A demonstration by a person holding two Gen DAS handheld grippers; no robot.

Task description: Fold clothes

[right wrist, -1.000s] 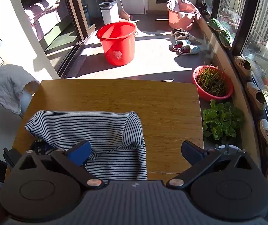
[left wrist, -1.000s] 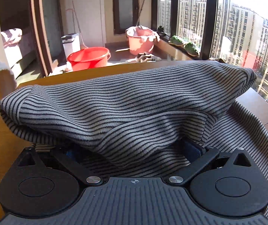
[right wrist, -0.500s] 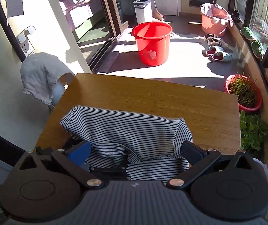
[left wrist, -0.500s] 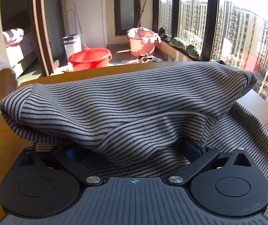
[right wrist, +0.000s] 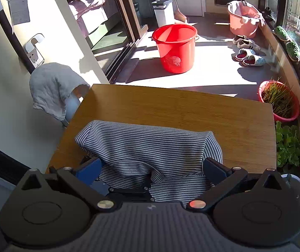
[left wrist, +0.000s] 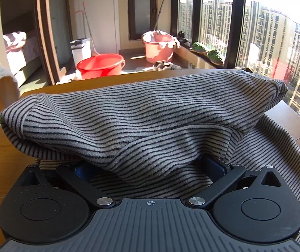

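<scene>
A striped garment is lying bunched on the wooden bench, with an upper fold draping over a flatter layer that is spreading toward 4 o'clock in the left wrist view.

The left claw is sitting low at the garment's near edge. Its two blue-padded fingers are standing wide apart, and the draped fold is hanging down between and over them. The cloth is hiding the fingertips, so I cannot tell whether anything is being pinched; the spread arms suggest nothing is clamped.

The right claw is hovering higher, looking down on the bench from above. Its fingers are also spread wide, framing the near part of the garment without closing on it. In this view the garment is occupying the near half of the bench, around 6 o'clock, with bare wood beyond it.

On the floor past the bench, a red bucket is standing at 12 o'clock, and a grey cloth is hanging over something at 10 o'clock.
</scene>
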